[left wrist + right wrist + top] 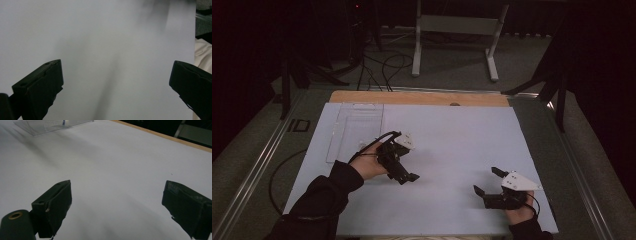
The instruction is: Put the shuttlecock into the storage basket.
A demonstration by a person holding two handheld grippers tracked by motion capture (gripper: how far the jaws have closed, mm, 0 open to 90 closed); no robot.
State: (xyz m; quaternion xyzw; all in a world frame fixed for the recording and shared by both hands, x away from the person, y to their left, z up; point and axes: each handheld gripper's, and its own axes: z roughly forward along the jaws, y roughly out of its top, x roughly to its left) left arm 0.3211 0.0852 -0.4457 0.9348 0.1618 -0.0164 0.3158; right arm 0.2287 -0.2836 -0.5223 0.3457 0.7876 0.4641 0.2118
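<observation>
clear tray: we see a transparent acrylic tray [357,130] lying flat at the far left of the white board [452,150], just beyond our left hand; in the right gripper view it sits at the top left corner [50,125].
left gripper: our left gripper [404,175] hovers near the tray's near edge, tilted down toward the board, jaws spread wide with nothing between them; its own view looks onto bare white surface [105,50].
right gripper: our right gripper [486,181] rests low at the near right, well apart from the tray, jaws spread and holding nothing.
progress: we judge the work barely begun; nothing is gripped, and reaching and taking hold of the tray is all left.
hard to make out: the tray's contents, if any, are too faint to tell; the room is dark beyond the table.
</observation>
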